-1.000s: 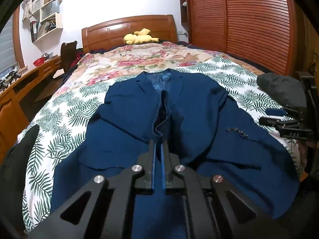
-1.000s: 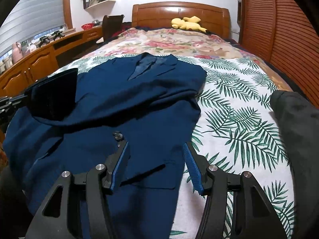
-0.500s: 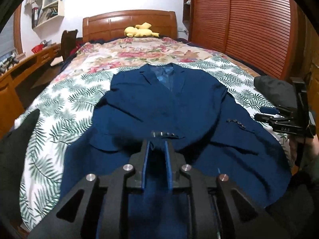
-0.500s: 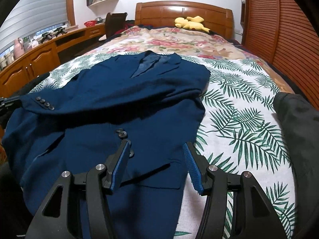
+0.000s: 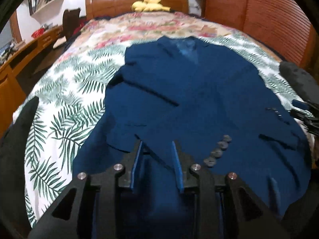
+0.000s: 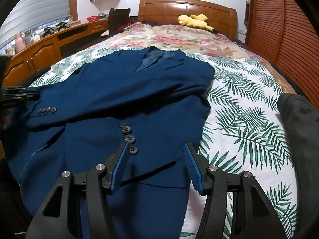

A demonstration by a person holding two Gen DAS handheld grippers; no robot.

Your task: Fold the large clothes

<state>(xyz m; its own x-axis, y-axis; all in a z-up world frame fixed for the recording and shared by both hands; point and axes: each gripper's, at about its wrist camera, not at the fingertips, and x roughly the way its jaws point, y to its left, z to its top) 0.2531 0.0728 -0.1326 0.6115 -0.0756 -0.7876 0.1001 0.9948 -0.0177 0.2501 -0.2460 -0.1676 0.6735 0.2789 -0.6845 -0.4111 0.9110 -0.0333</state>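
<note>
A navy blue suit jacket lies front up on the bed, collar toward the headboard; it also shows in the right wrist view. One sleeve is folded across its chest, its buttoned cuff toward the jacket's left side. My left gripper is open and empty just above the jacket's lower front, beside a row of cuff buttons. My right gripper is open and empty above the jacket's lower right panel, near the front buttons.
The bed has a palm-leaf sheet and a floral quilt. A dark grey garment lies at the right edge. A yellow plush toy sits by the headboard. A wooden desk runs along the left, a slatted wardrobe on the right.
My left gripper carried the sleeve cuff across the jacket, then opened and released it. My right gripper stayed open and barely moved.
</note>
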